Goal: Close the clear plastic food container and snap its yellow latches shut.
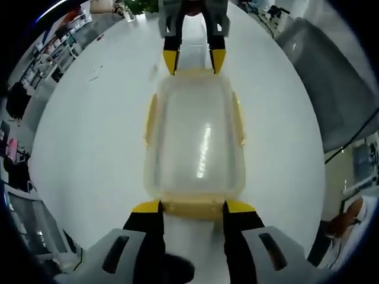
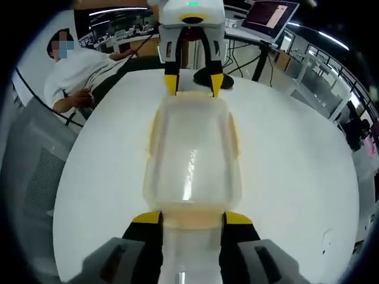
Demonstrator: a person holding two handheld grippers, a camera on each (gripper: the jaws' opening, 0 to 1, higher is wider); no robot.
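I see the container (image 1: 194,139) mid-surface (image 1: 89,154), white room all round. My left tongs (image 1: 193,207) and right tongs (image 2: 192,218) stand spread at its opposite end latches (image 1: 193,208); a person (image 2: 77,77) sits beyond.

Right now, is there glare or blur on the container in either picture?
Left gripper view: a bright vertical streak of glare on the lid and a sharp container. Right gripper view: a fainter streak on the same lid, edges slightly soft; the round table curves from fisheye distortion.

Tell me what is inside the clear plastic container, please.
The container looks empty: through its cloudy lid only the white table shows. Glare hides some of the middle.
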